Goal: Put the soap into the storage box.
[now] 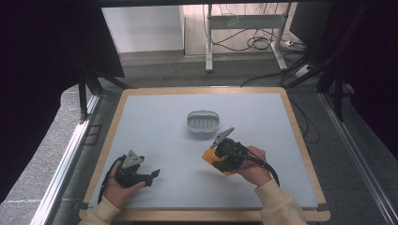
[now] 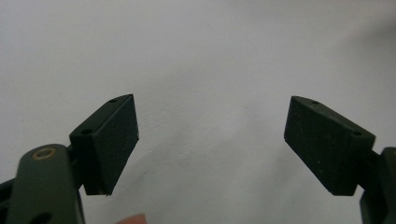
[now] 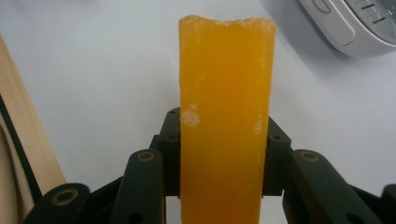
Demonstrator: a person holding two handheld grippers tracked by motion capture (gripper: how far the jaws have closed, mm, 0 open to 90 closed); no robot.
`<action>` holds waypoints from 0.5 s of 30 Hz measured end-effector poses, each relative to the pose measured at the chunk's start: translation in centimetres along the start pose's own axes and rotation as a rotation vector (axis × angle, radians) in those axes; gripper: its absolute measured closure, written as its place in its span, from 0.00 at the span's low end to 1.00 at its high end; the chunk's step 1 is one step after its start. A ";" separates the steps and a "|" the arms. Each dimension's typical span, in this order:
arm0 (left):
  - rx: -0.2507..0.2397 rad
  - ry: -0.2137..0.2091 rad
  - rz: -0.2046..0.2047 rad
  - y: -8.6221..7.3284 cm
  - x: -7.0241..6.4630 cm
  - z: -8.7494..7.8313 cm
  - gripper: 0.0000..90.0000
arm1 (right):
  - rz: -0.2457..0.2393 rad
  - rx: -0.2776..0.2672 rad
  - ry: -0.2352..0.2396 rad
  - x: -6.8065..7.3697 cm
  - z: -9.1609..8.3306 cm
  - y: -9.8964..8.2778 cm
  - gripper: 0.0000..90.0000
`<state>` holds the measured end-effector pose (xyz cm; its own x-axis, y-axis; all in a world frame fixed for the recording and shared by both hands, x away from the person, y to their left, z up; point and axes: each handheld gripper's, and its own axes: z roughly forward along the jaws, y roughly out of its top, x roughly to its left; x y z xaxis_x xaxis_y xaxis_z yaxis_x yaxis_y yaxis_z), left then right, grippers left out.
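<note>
My right gripper (image 1: 219,154) is shut on an orange soap-like bar (image 1: 209,158) just above the mat, a little right of centre. In the right gripper view the bar (image 3: 226,116) stands up between the two pads of that gripper (image 3: 224,154), which press on its sides. A white oval dish (image 1: 203,122) sits on the mat just beyond the bar, and its edge (image 3: 359,23) crosses the top right corner of the right gripper view. My left gripper (image 1: 152,176) rests near the front left of the mat. It is open (image 2: 212,140), with bare mat between its pads.
The pale mat (image 1: 164,108) lies on a wood-edged board whose rim (image 3: 28,140) runs along the left of the right gripper view. Beyond the board are grey floor, a desk frame (image 1: 209,42) with loose cables, and black curtains on both sides.
</note>
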<state>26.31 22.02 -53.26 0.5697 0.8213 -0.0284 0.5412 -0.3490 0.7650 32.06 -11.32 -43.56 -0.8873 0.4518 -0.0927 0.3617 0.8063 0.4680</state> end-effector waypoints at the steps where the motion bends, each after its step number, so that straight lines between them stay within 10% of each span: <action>1: -0.003 0.000 -0.003 0.0 0.0 0.0 0.20 | -0.004 0.000 -0.003 0.0 0.0 0.0 0.68; 15: -0.003 -0.013 0.002 -0.1 -0.1 0.0 0.20 | -0.012 0.003 -0.002 -1.4 -0.4 1.2 0.68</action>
<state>26.25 21.93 -53.33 0.5785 0.8149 -0.0356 0.5385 -0.3488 0.7671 33.61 -11.12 -42.56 -0.8908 0.4432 -0.1004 0.3521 0.8129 0.4639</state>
